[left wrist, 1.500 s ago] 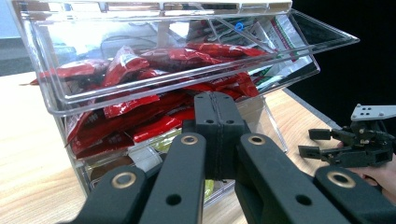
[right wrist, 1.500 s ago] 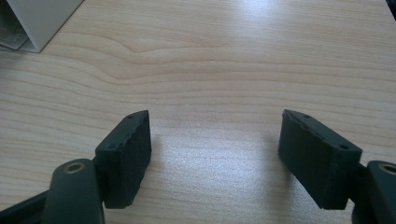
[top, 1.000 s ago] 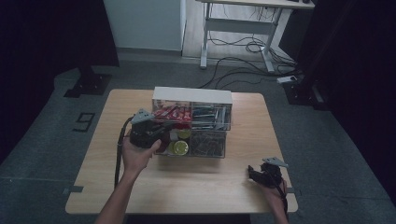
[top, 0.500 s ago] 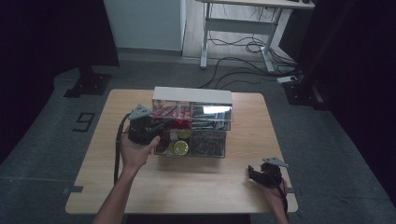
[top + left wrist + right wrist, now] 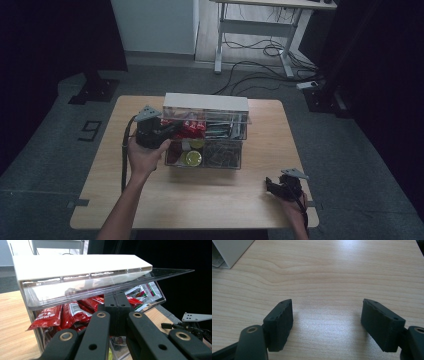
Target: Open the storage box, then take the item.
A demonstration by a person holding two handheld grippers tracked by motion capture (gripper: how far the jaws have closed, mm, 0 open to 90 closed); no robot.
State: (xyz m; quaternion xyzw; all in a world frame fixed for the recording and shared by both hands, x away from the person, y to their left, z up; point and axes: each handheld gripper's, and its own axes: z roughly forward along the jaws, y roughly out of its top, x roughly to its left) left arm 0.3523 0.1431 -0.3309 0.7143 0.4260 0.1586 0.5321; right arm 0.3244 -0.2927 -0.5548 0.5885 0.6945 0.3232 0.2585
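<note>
So, risks as I see them:

1. My left gripper (image 5: 116, 312) has its jaws pressed together with nothing between them, nosed under the clear flap (image 5: 100, 287) of the organizer's (image 5: 206, 101) top bin. If it slips, the flap could drop.
2. Red packets (image 5: 72, 312) sit right at the opening, so pushing in could crush them.
3. Right gripper (image 5: 327, 322) rests open on the table (image 5: 337, 270), well apart, so nothing braces the box.

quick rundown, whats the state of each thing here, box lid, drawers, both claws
organizer box lid: clear flap tilted up, open
upper compartment: open, holds red packets
lower drawer: pulled out, holds a yellow-lidded item
left claw: shut, jaws together, at the open upper compartment
right claw: open, nothing between the jaws, over bare table
</note>
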